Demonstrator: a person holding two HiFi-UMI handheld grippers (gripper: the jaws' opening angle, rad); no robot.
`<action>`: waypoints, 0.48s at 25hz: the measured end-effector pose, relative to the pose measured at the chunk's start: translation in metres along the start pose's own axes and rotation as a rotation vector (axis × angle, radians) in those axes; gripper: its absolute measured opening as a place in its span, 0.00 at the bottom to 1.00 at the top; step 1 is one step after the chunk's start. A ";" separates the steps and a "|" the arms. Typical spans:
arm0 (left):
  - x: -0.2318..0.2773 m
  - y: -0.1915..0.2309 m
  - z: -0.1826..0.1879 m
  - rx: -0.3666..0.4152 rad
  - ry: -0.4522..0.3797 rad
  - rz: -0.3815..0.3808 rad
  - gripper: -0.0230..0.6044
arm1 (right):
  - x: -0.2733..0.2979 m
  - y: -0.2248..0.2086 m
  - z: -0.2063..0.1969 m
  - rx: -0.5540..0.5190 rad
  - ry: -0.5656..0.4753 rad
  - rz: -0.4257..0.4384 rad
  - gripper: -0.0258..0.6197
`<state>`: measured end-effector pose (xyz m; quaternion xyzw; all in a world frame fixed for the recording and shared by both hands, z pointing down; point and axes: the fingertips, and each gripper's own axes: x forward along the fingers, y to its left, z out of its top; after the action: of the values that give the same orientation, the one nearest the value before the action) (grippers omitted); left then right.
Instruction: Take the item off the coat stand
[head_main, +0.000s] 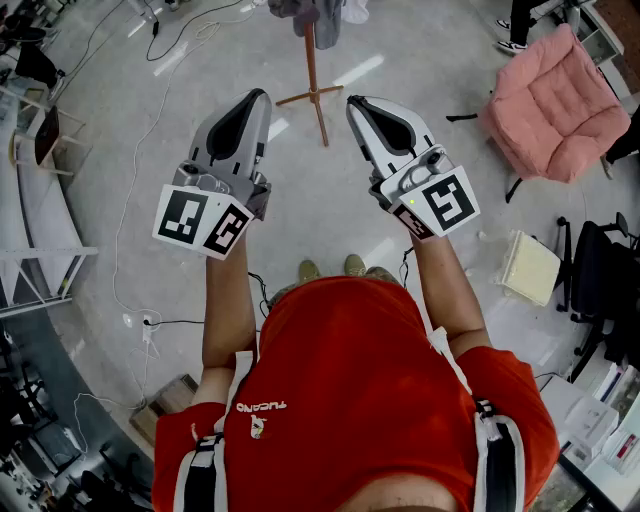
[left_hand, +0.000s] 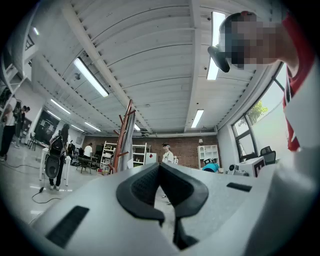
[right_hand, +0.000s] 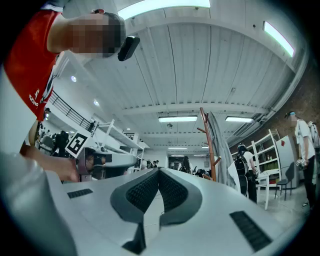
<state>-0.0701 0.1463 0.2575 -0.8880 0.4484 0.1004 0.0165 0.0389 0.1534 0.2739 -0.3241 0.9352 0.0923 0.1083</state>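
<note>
A wooden coat stand (head_main: 312, 75) rises from the floor straight ahead, with a grey garment (head_main: 318, 14) hanging at its top, cut off by the frame edge. In the left gripper view the coat stand (left_hand: 123, 136) and its grey garment (left_hand: 128, 142) stand at some distance to the left of the jaws. The right gripper view has the coat stand (right_hand: 208, 144) and garment (right_hand: 221, 147) to the right. My left gripper (head_main: 256, 97) and right gripper (head_main: 352, 101) are held side by side, well short of the stand. Both are shut with nothing between the pads.
A pink armchair (head_main: 556, 107) sits at the right. Cables trail over the grey floor (head_main: 150, 120) at the left. White shelving (head_main: 30, 250) lines the left edge, and dark office chairs (head_main: 600, 270) stand at the right. Several people stand in the background.
</note>
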 end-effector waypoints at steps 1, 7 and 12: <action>-0.001 0.002 0.000 0.000 0.000 -0.001 0.05 | 0.002 0.001 -0.001 0.002 0.000 0.002 0.08; -0.006 0.019 -0.002 -0.005 0.002 -0.012 0.05 | 0.015 0.006 -0.004 0.021 -0.009 -0.010 0.08; -0.014 0.040 -0.002 -0.013 -0.006 -0.025 0.05 | 0.029 0.016 -0.007 0.002 0.001 -0.040 0.08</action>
<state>-0.1102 0.1330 0.2644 -0.8933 0.4366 0.1057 0.0133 0.0058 0.1468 0.2751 -0.3428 0.9287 0.0888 0.1099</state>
